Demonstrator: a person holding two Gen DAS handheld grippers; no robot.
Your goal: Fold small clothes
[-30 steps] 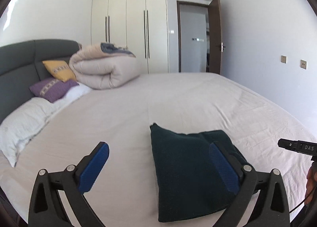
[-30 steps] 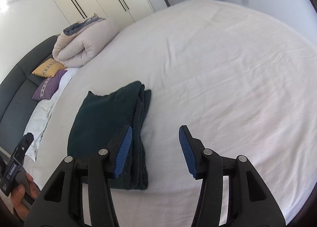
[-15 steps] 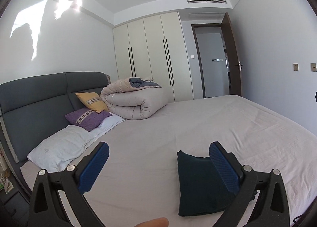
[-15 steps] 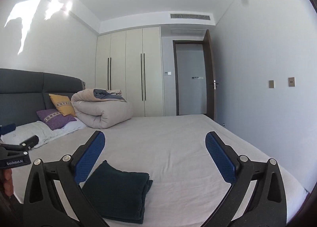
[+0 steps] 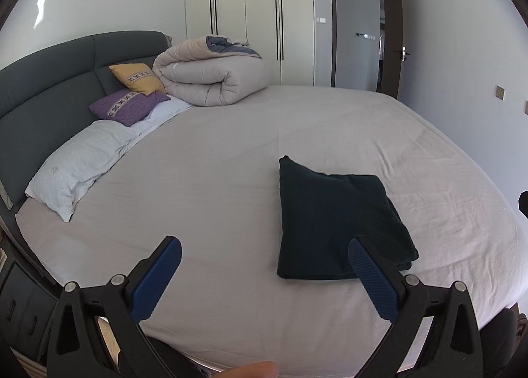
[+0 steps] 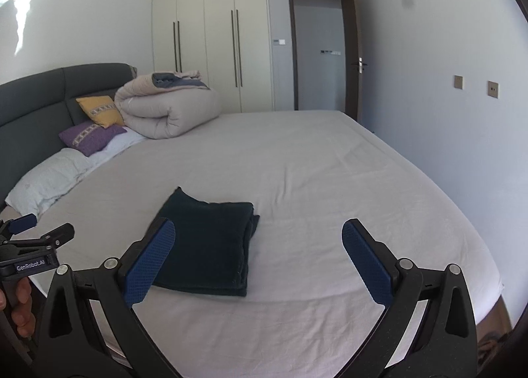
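While you hold both tools low at the near edge of the bed point(image 5: 231, 180), each has its blue pads spread wide with nothing between them; the left gripper point(image 5: 264, 274) hangs over bare sheet, and the right gripper point(image 6: 258, 257) does the same in its own view, neither touching cloth; at the far left of the right wrist view you can see the left tool's black body in your hand. Just beyond the pads lies the dark green garment point(image 5: 333, 219), folded into a compact stack, flat on the sheet, toward the right of the left view and toward the left of the right view point(image 6: 208, 246); its layered edges show on the right side, and one far corner pokes up a little. Judged from this, the fold looks finished. If you reach back in, a pad could catch the top layer and drag it off the stack, because the layers rest loose; a push along the soft sheet could skew the whole pile. Farther off on the left lie a white pillow point(image 5: 76, 160), a purple cushion point(image 5: 127, 107) and a yellow cushion point(image 5: 135, 77) against the grey headboard point(image 5: 43, 81); a rolled duvet point(image 5: 211, 77) sits well apart beyond; wardrobes point(image 5: 260, 15) and a door point(image 5: 392, 31) stand farthest.
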